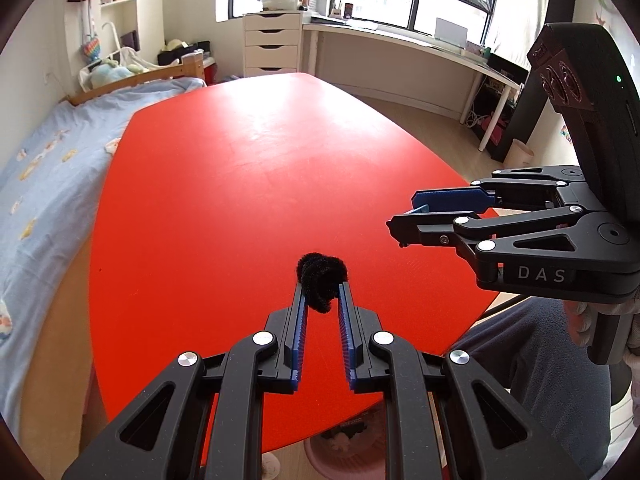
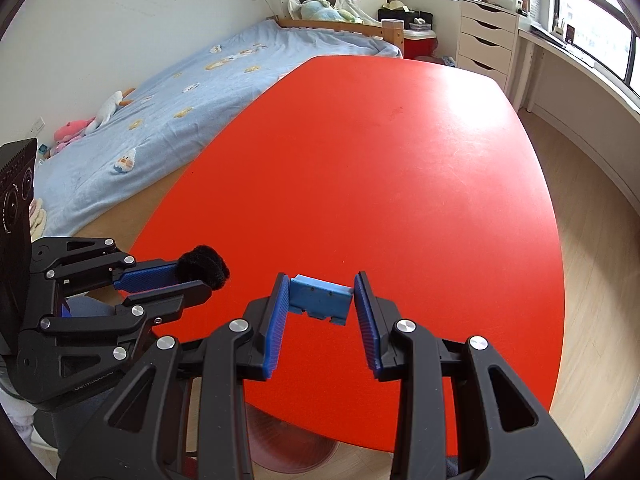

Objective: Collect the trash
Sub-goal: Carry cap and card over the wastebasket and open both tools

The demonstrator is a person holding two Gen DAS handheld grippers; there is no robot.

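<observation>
My left gripper (image 1: 322, 294) is shut on a black fuzzy ball (image 1: 322, 280) and holds it above the near part of the red table (image 1: 240, 168). The ball also shows in the right wrist view (image 2: 203, 266), between the left gripper's fingertips (image 2: 200, 280). My right gripper (image 2: 320, 288) is shut on a small blue plastic block (image 2: 320, 298) and holds it above the table's near edge. In the left wrist view the right gripper (image 1: 408, 210) is at the right, with a bit of the blue block (image 1: 418, 210) showing.
A pink bin (image 1: 340, 452) stands on the floor under the table's near edge. A bed with a blue cover (image 2: 180, 92) runs along the table's left side. A white drawer unit (image 1: 272, 46) and a long desk (image 1: 400, 40) stand by the window. The person's legs (image 1: 540, 360) are at the right.
</observation>
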